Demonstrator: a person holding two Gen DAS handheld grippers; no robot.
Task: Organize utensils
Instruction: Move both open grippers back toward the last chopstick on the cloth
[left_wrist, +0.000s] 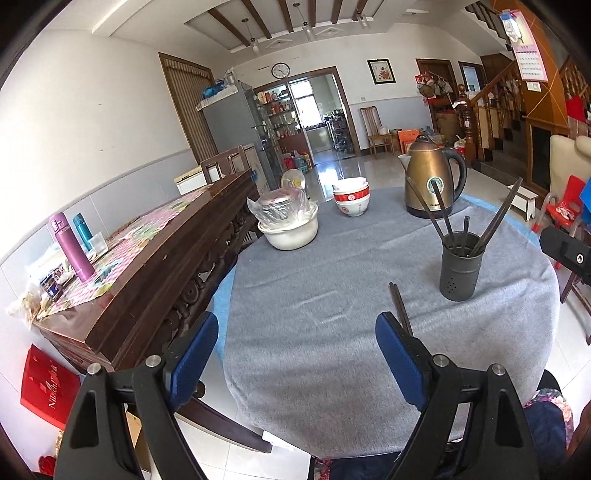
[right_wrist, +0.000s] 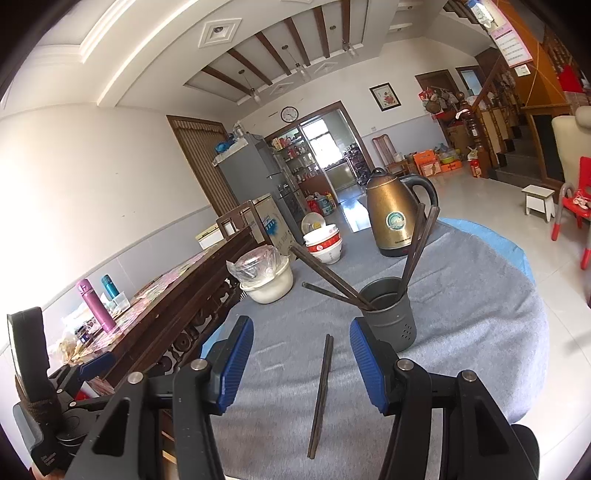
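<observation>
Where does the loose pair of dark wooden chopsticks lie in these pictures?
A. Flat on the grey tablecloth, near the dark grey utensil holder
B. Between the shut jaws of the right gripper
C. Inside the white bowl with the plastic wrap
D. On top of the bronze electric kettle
A: the loose pair of dark wooden chopsticks lies flat on the grey tablecloth, just in front of the dark grey utensil holder, gripped by nothing.

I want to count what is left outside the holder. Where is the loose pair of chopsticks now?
The loose pair of chopsticks lies flat on the grey tablecloth, in front of the dark chopstick holder, between the open fingers of the right gripper in its view.
</observation>
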